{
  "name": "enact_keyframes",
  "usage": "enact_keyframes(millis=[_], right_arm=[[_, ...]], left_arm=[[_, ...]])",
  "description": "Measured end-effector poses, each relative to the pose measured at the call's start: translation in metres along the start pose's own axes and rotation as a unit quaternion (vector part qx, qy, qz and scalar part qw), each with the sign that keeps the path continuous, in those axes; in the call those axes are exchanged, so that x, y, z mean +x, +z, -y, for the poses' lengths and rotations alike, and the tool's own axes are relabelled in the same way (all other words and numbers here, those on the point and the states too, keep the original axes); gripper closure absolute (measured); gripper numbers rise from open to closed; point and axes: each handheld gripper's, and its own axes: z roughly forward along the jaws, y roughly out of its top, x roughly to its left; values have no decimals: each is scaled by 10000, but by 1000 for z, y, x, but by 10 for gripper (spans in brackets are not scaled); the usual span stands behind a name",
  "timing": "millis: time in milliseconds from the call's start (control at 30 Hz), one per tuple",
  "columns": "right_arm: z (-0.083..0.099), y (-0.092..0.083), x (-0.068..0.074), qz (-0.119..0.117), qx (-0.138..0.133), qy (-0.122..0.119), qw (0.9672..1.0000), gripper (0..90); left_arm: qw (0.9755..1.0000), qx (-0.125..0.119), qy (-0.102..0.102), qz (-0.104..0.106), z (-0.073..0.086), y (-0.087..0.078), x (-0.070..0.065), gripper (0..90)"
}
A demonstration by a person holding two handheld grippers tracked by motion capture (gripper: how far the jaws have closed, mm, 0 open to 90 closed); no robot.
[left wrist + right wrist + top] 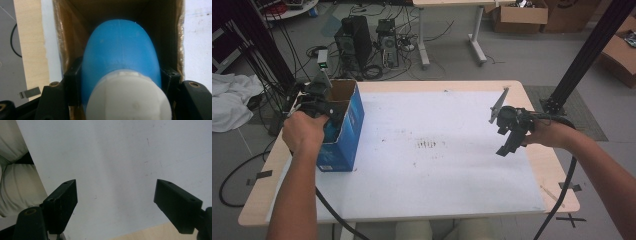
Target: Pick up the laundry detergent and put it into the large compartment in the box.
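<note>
Your blue bottle (120, 50) with its white cap (128, 96) is pointing base-first down into the open blue cardboard box (343, 127), cap end uppermost. That box is standing upright near the counter's left edge, its brown inner walls surrounding the bottle.

Your left gripper (319, 97) and right gripper (510, 131): black bodies, blocky black jaws, brass-ringed screw holes, grey three-cornered plates, trailing black cables.

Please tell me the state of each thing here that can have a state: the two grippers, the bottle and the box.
Left gripper: shut on the bottle, inside the box.
Right gripper: open, empty, over the white sheet.
Bottle: blue, white cap on, held in the box mouth.
Box: upright, top open.
</note>
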Motion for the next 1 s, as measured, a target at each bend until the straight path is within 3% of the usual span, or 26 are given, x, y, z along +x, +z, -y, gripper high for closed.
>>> enact_keyframes(millis=[233, 1000], right_arm=[[-1, 2, -1, -24, 35, 0, 10000, 190], [-1, 4, 1, -55, 61, 10, 10000, 191]], left_arm=[[9999, 125, 35, 37, 0, 13, 0, 381], [9996, 176, -159, 128, -2, 17, 7, 359]])
